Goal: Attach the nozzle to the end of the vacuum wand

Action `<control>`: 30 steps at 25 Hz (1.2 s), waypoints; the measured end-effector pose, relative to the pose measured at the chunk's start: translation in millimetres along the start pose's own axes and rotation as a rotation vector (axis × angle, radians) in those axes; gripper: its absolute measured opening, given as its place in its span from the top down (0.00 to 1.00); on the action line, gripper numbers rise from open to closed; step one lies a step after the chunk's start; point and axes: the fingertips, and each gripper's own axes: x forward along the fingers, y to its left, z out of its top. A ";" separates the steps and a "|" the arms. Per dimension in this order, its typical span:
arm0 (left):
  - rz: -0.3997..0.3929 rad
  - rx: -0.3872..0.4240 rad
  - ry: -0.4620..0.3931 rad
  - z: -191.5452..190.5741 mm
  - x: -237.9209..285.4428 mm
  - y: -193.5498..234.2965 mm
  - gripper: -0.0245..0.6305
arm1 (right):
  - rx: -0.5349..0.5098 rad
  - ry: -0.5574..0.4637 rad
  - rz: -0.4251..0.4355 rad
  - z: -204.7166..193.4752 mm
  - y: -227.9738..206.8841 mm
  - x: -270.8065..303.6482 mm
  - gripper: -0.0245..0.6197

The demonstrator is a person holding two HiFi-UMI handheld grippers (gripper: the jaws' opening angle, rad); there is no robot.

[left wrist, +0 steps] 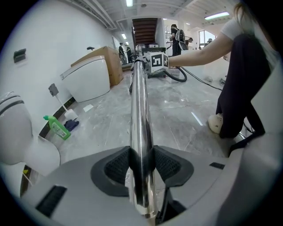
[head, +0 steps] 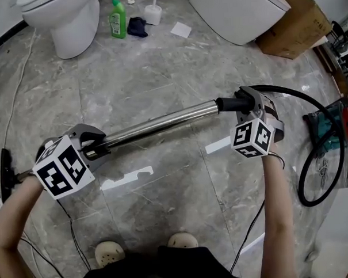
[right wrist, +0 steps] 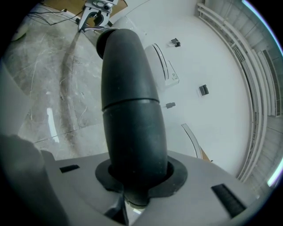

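Observation:
A chrome vacuum wand (head: 156, 126) hangs nearly level above the marble floor, slanting up to the right. My left gripper (head: 97, 149) is shut on its lower left end; in the left gripper view the tube (left wrist: 140, 110) runs straight out between the pads (left wrist: 119, 165). My right gripper (head: 250, 103) is shut on the black hose handle (head: 233, 103) at the wand's other end, which fills the right gripper view (right wrist: 130, 110). A black hose (head: 313, 158) loops from there onto the floor. A black part (head: 5, 169) lies on the floor at the far left; I cannot tell whether it is the nozzle.
Ahead stand a white toilet (head: 65, 19), a green bottle (head: 118, 18), a toilet brush (head: 153, 12), a second white fixture (head: 237, 12) and a cardboard box (head: 296, 26). A red and teal power tool (head: 334, 120) lies right. The person's shoes (head: 110, 250) are below the wand.

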 end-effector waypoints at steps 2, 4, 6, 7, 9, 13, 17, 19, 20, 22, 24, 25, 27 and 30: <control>0.001 0.001 0.005 -0.5 0.2 0.1 0.70 | -0.054 0.000 0.005 2.2 7.0 -0.1 0.83; 0.001 0.004 0.019 -2.4 1.6 0.0 0.70 | -0.099 -0.001 0.010 4.3 13.8 1.3 0.83; -0.002 0.004 0.031 -5.7 4.1 -0.5 0.70 | -0.142 -0.011 0.013 6.0 18.5 1.1 0.84; -0.006 0.003 0.034 -7.1 5.1 -1.3 0.70 | -0.169 -0.017 0.011 6.2 19.8 0.3 0.84; -0.010 0.005 0.046 -9.3 6.7 -3.5 0.70 | -0.231 -0.021 -0.003 5.3 20.2 -1.1 0.85; -0.033 0.015 0.079 -13.2 13.7 -11.8 0.70 | -0.409 -0.016 -0.007 1.9 22.4 -4.5 0.85; -0.058 0.022 0.090 -17.2 18.9 -22.0 0.70 | -0.529 -0.030 0.006 7.7 29.4 -9.7 0.85; -0.056 0.019 0.088 -17.1 19.3 -21.4 0.70 | -0.516 -0.018 0.001 8.5 30.3 -10.6 0.85; -0.055 0.020 0.091 -17.0 19.8 -21.0 0.70 | -0.513 -0.009 -0.002 9.5 30.9 -11.0 0.85; -0.053 0.017 0.097 -17.8 19.5 -19.7 0.70 | -0.512 0.001 -0.004 13.9 32.0 -11.0 0.85; -0.048 0.013 0.097 -18.3 17.7 -17.0 0.70 | -0.513 0.007 -0.008 19.9 31.0 -10.0 0.85; -0.044 0.012 0.098 -18.5 17.0 -15.1 0.70 | -0.511 0.011 -0.012 23.0 30.1 -9.2 0.85; -0.036 0.008 0.101 -19.3 16.5 -11.5 0.70 | -0.506 0.021 -0.020 28.1 28.9 -7.0 0.85; -0.030 0.004 0.101 -20.0 15.7 -6.4 0.70 | -0.504 0.033 -0.026 33.0 25.4 -3.8 0.85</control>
